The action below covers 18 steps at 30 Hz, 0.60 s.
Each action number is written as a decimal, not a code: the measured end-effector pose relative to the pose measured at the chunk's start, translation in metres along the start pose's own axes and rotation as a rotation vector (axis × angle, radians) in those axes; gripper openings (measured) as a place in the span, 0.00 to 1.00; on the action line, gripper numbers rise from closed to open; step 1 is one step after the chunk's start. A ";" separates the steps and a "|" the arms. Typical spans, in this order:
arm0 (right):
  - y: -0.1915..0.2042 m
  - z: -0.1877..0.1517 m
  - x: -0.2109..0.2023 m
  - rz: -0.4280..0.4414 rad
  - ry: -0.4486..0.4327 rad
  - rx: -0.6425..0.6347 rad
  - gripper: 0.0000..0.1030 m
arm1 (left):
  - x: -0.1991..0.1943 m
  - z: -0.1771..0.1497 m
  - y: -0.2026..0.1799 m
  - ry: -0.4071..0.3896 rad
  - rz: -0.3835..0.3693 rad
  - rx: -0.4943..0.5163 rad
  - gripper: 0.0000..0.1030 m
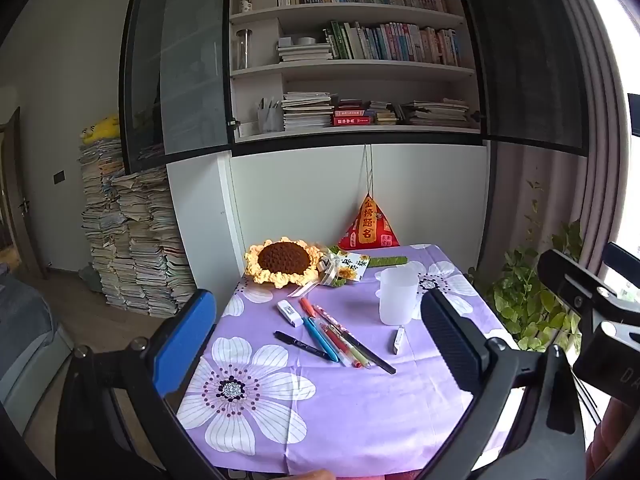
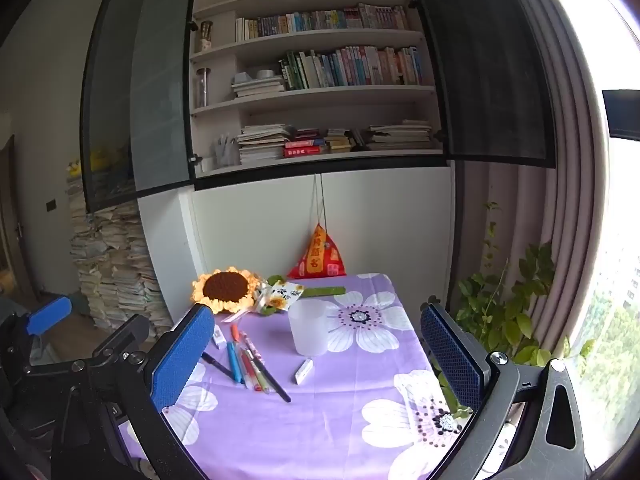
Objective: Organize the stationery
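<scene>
Several pens [image 1: 336, 336] lie in a loose bunch on the purple flowered tablecloth [image 1: 360, 408], also in the right wrist view [image 2: 250, 364]. A frosted plastic cup [image 1: 396, 296] stands upright behind them, also in the right wrist view [image 2: 309, 327]. A white eraser [image 1: 289, 313] lies left of the pens, and a small white correction tape [image 1: 399, 340] lies in front of the cup. My left gripper [image 1: 320, 344] is open and empty above the near table. My right gripper [image 2: 320, 364] is open and empty, to the right of the left one.
A crocheted sunflower [image 1: 284, 260], a small bouquet with a card [image 1: 348, 270] and a red triangular pouch [image 1: 369, 226] sit at the table's back. A green plant [image 1: 532, 300] stands right of the table. Stacks of books [image 1: 132, 240] stand on the left floor.
</scene>
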State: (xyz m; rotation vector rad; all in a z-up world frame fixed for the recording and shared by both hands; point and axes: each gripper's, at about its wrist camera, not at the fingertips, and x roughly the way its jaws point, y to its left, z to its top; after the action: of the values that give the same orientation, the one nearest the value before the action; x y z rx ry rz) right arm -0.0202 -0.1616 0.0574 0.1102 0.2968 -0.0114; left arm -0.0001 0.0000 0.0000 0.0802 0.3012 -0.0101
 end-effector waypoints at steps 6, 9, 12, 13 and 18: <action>-0.001 0.000 -0.001 0.004 0.001 -0.004 1.00 | -0.001 0.000 0.000 0.011 0.002 -0.007 0.99; -0.002 -0.003 0.001 0.003 0.004 -0.006 1.00 | 0.003 -0.002 0.000 0.023 -0.003 -0.003 0.99; -0.004 -0.007 0.001 0.006 0.009 -0.005 1.00 | 0.003 -0.003 -0.001 0.026 -0.008 -0.003 0.99; 0.000 -0.008 0.002 0.004 0.011 -0.009 1.00 | 0.004 -0.003 -0.001 0.027 -0.010 -0.003 0.99; 0.001 -0.011 0.007 0.003 0.027 -0.012 1.00 | 0.010 -0.006 0.000 0.028 -0.014 0.001 0.99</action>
State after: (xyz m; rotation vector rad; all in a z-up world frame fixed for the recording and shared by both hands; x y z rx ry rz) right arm -0.0162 -0.1596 0.0453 0.0990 0.3232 -0.0051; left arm 0.0076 0.0002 -0.0084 0.0787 0.3302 -0.0233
